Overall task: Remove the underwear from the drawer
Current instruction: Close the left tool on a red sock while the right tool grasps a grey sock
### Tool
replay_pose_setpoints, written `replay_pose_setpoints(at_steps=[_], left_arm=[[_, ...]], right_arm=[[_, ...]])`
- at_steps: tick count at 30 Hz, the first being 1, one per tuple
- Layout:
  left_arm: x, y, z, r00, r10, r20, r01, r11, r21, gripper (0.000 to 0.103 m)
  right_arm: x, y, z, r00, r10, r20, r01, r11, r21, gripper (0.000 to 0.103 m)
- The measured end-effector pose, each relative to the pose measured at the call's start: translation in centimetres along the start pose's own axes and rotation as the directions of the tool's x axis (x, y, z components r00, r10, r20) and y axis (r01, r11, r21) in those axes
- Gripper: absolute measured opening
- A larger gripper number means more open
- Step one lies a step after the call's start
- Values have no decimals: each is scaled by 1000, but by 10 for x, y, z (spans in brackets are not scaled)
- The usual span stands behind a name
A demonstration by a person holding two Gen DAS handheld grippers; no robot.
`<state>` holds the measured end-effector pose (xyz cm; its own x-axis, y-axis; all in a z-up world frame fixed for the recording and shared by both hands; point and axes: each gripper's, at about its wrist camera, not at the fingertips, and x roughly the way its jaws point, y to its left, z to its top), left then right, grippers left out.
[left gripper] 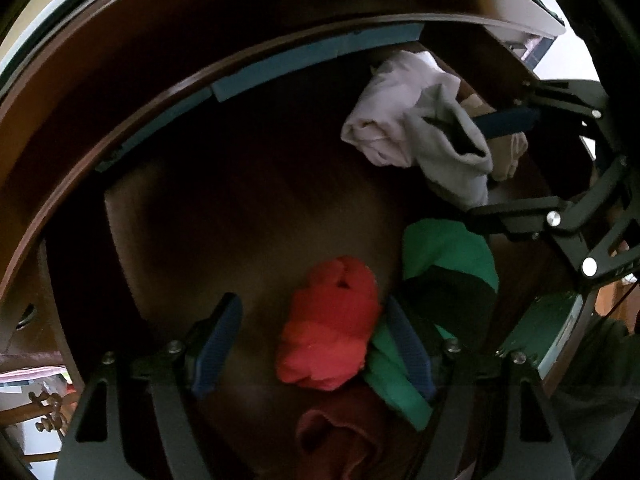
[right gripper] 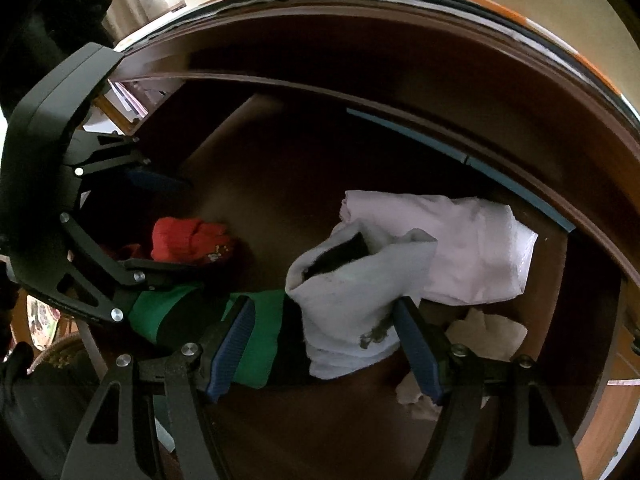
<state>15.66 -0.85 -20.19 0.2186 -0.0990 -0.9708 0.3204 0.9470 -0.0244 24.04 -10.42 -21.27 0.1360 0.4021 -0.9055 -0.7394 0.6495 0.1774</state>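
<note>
Dark brown wood everywhere, basically: an open drawer (left gripper: 248,216) pulled out from under a table edge, with a strip of blue tape (left gripper: 280,68) along its back wall. Pretty dim inside, so some details get lost.

Underwear is all still in the drawer, bunched toward one side. You've got a red piece (left gripper: 332,320) crumpled on the drawer floor, a green-and-black piece (left gripper: 448,264) right next to it and touching it, a darker maroon one (left gripper: 340,432) nearer the front, and further back a pale pink piece (right gripper: 460,248) with a light grey one (right gripper: 352,304) lying on top of it. Something beige (right gripper: 488,332) is tucked beside those, can't tell what exactly.

Left claw (left gripper: 316,348) points down into the drawer with its blue pads spread wide. The red piece sits between them, closer to the right-side pad, and that pad rests against the green fabric. Not pinching anything as far as I can see.

Right claw (right gripper: 324,344) is also spread apart and aimed down. The grey piece is between its pads, with one pad right up against the grey cloth's edge and the other over the green-and-black piece. Doesn't look squeezed either.

Each claw shows up at the edge of the other's view, so they're working close together.
</note>
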Motion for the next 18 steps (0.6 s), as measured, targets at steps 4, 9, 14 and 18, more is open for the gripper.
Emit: replay_pose_setpoints(at_steps=[4,9,14,18], left_arm=[[2,2,-1,1000,-8,-4,8,1000,0,72],[-2,18,-6,998,-62,0,62,998,-25,44],[-9,17,-9,999,-41,34,42,999,-30,34],[-17,15,-13,997,-27,67,29,999,-40,29]], right_arm=[[3,-4,-1,1000,27,-15,-27,1000,15,73],[3,-12,-3,998,65,4,-65,997,45,62],[1,-16,-6,996,85,19,-86,994,63,38],[2,-15,-6,997,76,25,-78,995,63,27]])
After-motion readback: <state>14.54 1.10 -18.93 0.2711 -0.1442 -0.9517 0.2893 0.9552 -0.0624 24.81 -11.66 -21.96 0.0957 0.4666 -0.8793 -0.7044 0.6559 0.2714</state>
